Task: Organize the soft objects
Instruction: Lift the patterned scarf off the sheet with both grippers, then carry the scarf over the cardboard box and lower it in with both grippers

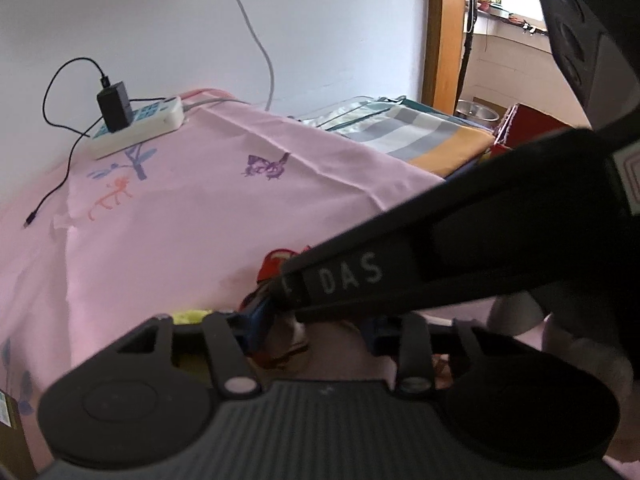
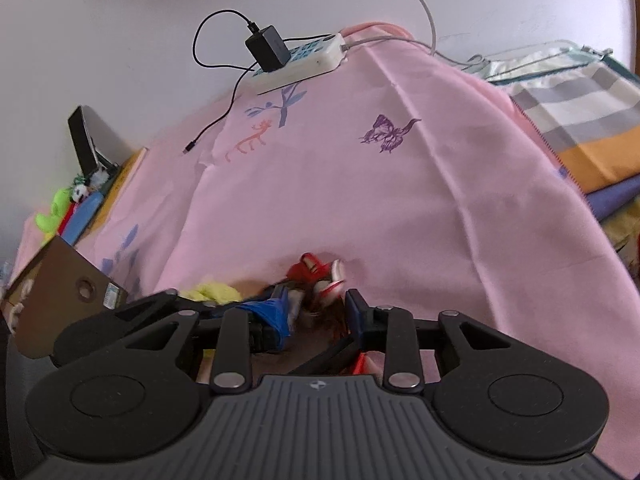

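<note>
Pink cloth (image 2: 400,208), printed with a purple butterfly (image 2: 387,133), is covering the surface under me. Near its front edge a small doll (image 2: 320,280) with red shoes and blue fabric is lying beside a yellow soft piece (image 2: 212,291). My right jaws (image 2: 308,316) are sitting around the doll, blue-tipped fingers on either side, but I cannot tell whether they are pressing it. My left jaws (image 1: 304,330) are reaching toward the same doll, and my right gripper's dark finger is crossing in front, so I cannot tell their grip either. A white power strip (image 2: 300,60) is lying at the far edge, folded striped bedding (image 2: 580,120) to the right, and a cardboard box (image 2: 60,288) to the left.
</note>
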Demonstrator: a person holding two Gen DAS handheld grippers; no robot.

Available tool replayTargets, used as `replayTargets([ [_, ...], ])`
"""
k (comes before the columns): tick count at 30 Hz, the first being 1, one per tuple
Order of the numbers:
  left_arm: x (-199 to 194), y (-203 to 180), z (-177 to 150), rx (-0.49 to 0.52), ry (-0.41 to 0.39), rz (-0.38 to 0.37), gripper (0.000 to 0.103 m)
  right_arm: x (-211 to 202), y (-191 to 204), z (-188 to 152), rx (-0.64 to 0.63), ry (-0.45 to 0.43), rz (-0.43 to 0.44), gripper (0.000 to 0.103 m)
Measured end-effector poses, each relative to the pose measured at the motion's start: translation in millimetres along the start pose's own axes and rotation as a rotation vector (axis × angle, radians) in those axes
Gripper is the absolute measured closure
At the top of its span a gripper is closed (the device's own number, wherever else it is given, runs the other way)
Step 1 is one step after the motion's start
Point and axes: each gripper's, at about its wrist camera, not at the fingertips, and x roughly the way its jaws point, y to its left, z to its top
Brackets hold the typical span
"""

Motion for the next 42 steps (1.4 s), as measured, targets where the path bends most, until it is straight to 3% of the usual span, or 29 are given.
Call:
replayTargets([
  [7,-23,-6,-1,0.007,-0.032,0.010,0.072,-19,13,-6,-0.027,-0.038,0.016,0.101],
  [23,-130,-14,-23,0.001,-0.127,0.115,0.072,-79,81,-35,-0.088,-0.100,0.115,0.102],
  [42,-256,69,-64,-0.110,-0.265,0.355,0.071,-80,233,-48,-0.250,-0.136,0.350,0.102],
])
